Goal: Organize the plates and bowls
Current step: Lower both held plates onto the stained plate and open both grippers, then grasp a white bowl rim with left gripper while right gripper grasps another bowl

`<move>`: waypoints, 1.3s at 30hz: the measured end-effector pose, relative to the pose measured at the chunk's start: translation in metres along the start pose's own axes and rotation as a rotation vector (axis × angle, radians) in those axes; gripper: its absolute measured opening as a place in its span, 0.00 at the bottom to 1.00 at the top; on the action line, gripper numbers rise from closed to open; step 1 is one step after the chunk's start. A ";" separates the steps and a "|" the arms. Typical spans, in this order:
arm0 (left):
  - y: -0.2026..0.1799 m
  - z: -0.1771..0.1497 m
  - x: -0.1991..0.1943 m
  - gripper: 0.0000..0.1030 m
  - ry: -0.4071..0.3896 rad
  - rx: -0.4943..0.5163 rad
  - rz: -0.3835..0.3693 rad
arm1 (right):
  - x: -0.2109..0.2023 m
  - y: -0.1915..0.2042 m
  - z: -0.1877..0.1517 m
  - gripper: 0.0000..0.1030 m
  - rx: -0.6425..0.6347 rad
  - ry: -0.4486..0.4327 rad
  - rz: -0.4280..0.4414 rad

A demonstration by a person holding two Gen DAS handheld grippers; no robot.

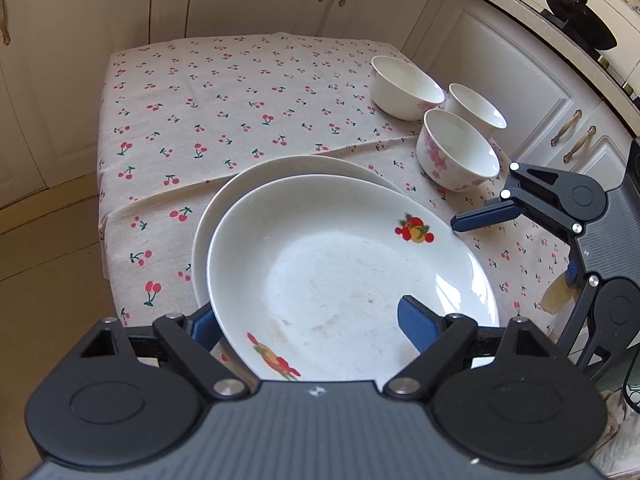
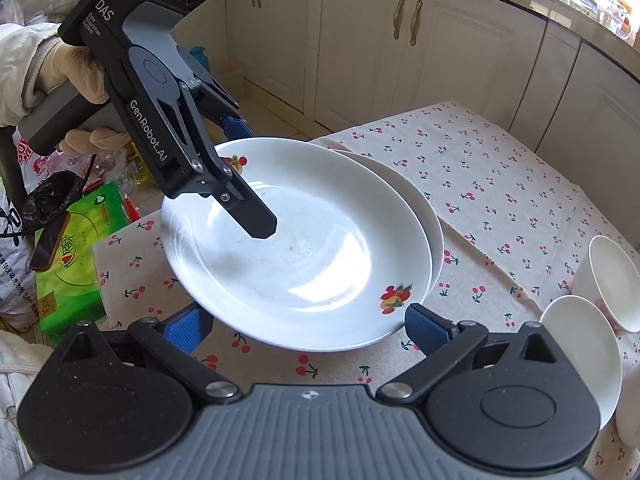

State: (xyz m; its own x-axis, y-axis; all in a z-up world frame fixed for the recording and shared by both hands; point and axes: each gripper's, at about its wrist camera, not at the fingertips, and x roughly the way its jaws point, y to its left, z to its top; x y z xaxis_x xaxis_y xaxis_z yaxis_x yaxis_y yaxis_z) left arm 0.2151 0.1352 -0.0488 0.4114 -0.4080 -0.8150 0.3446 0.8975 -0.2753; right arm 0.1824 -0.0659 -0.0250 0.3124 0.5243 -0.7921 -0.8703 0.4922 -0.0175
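A white plate with fruit prints (image 1: 344, 264) lies on top of a second white plate (image 1: 280, 170) on the cherry tablecloth; both show in the right wrist view (image 2: 296, 248) (image 2: 412, 196). My left gripper (image 1: 308, 320) is open, one finger above the top plate's inside, the other under its near rim; it also shows in the right wrist view (image 2: 250, 176). My right gripper (image 2: 304, 328) is open and empty beside the plate's edge, also visible in the left wrist view (image 1: 476, 220). Three white bowls (image 1: 456, 152) (image 1: 404, 86) (image 1: 476, 108) stand beyond.
The table (image 1: 208, 92) has a cherry-print cloth and stands among cream kitchen cabinets (image 2: 360, 40). A black wok (image 1: 580, 12) sits on the stove. A green package (image 2: 80, 256) and bags lie on the floor by the table's edge.
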 end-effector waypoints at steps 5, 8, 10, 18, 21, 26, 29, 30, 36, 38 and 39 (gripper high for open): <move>-0.001 0.000 -0.002 0.86 0.000 0.005 0.012 | -0.006 -0.002 -0.003 1.00 0.026 -0.019 -0.003; -0.004 0.000 -0.002 0.86 0.002 0.011 0.023 | -0.009 -0.005 -0.007 1.00 0.041 -0.028 -0.011; -0.004 0.000 -0.002 0.86 0.002 0.009 0.026 | -0.010 -0.006 -0.010 1.00 0.056 -0.032 -0.016; -0.009 -0.001 -0.005 0.86 0.005 0.011 0.052 | -0.020 -0.009 -0.024 1.00 0.105 -0.053 -0.045; -0.012 -0.002 -0.005 0.86 0.007 0.021 0.066 | -0.025 -0.008 -0.030 1.00 0.112 -0.071 -0.058; -0.019 -0.004 -0.004 0.86 0.004 0.055 0.119 | -0.036 -0.004 -0.038 1.00 0.134 -0.102 -0.115; -0.021 -0.008 -0.005 0.86 -0.013 0.062 0.145 | -0.043 0.004 -0.048 1.00 0.136 -0.125 -0.172; -0.022 -0.010 -0.006 0.86 -0.017 0.064 0.154 | -0.045 0.006 -0.051 1.00 0.138 -0.130 -0.191; -0.023 -0.023 -0.006 0.86 -0.035 0.054 0.198 | -0.056 0.019 -0.072 1.00 0.145 -0.170 -0.292; -0.028 -0.026 -0.009 0.87 -0.058 0.060 0.204 | -0.061 0.019 -0.078 1.00 0.164 -0.184 -0.312; -0.031 -0.028 -0.012 0.87 -0.077 0.060 0.206 | -0.063 0.019 -0.080 1.00 0.170 -0.190 -0.330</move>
State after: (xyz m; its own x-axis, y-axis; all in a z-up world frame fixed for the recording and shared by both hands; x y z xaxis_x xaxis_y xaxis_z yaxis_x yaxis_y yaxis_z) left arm 0.1763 0.1170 -0.0448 0.5407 -0.2311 -0.8088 0.2954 0.9525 -0.0747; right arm 0.1153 -0.1454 -0.0239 0.6428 0.4304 -0.6337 -0.6414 0.7546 -0.1381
